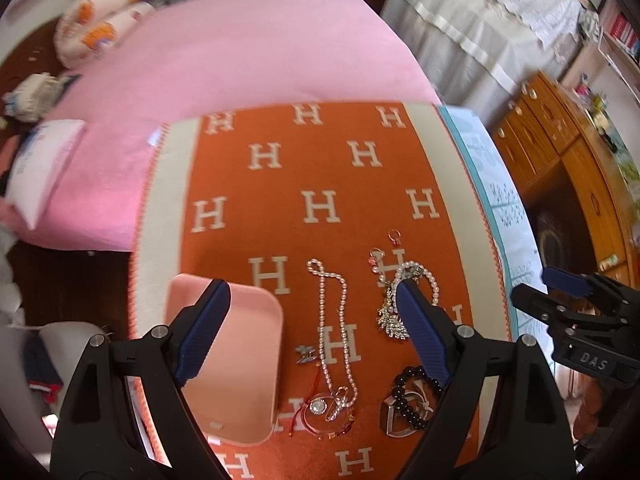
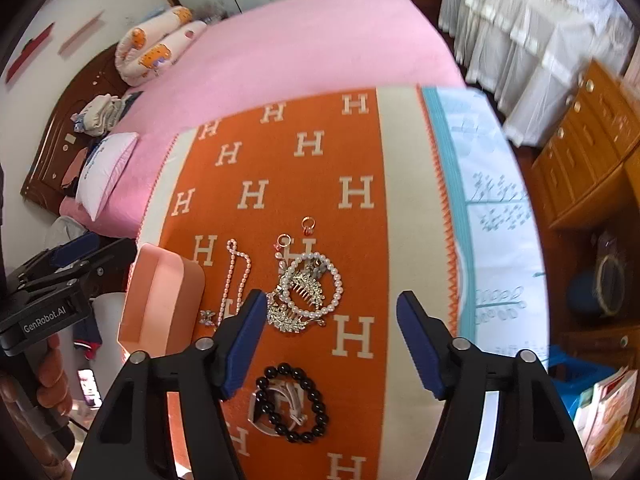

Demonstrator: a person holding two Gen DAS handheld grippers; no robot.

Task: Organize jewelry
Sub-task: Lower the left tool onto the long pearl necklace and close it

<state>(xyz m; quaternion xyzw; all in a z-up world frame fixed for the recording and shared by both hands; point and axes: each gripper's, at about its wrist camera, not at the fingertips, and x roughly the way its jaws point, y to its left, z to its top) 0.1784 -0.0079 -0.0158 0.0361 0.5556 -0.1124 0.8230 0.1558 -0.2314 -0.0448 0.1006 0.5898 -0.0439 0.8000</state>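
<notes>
Jewelry lies on an orange H-patterned blanket [image 1: 320, 168]. A pink tray [image 1: 236, 364] sits at its left, also in the right wrist view [image 2: 160, 300]. A long pearl necklace [image 1: 332, 320], a pearl bracelet [image 2: 316, 284] over a gold comb [image 2: 292, 312], a black bead bracelet [image 2: 296, 400] on a watch, two rings [image 2: 308, 224] and a small butterfly clip [image 1: 306, 354] lie beside it. My left gripper [image 1: 312, 312] is open and empty above the tray and necklace. My right gripper [image 2: 332, 324] is open and empty above the black bracelet.
The blanket covers a small table in front of a pink bed [image 1: 248, 48] with pillows. A light blue patterned cloth [image 2: 488, 200] lies along the blanket's right edge. A wooden dresser [image 1: 560, 148] stands to the right. A blue stool [image 2: 576, 376] is low right.
</notes>
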